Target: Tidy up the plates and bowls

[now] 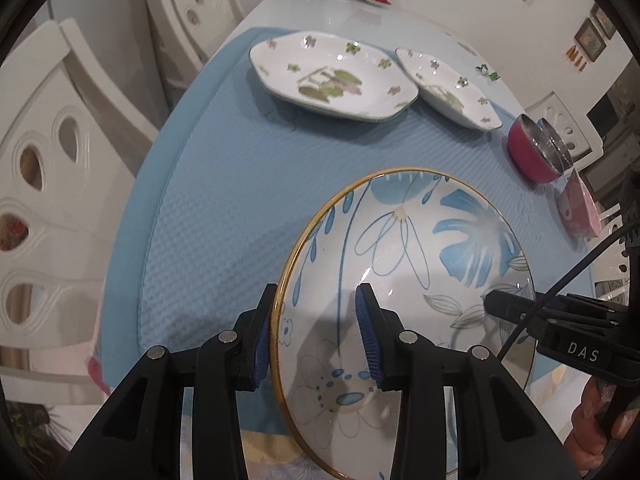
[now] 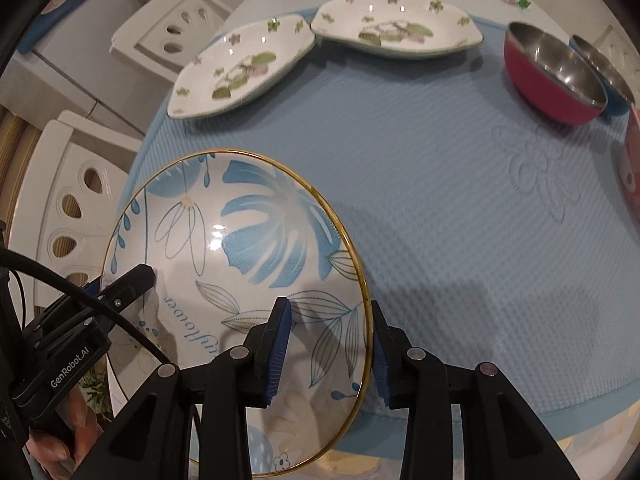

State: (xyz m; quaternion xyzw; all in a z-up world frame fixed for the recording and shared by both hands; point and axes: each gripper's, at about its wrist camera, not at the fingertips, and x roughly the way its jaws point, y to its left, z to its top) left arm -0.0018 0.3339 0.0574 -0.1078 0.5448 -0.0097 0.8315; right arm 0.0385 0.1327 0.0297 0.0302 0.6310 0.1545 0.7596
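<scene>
While clamped at opposite rims by left gripper and right gripper, round blue-leaf plate hangs tilted above blue mat, near green-flowered plates. Uneven pull: possible slip, chipped rim.

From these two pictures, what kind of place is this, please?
Probably a home dining room: white carved chairs stand around a table with a blue mat, flowered plates lie on it, and framed pictures hang on the wall.
</scene>
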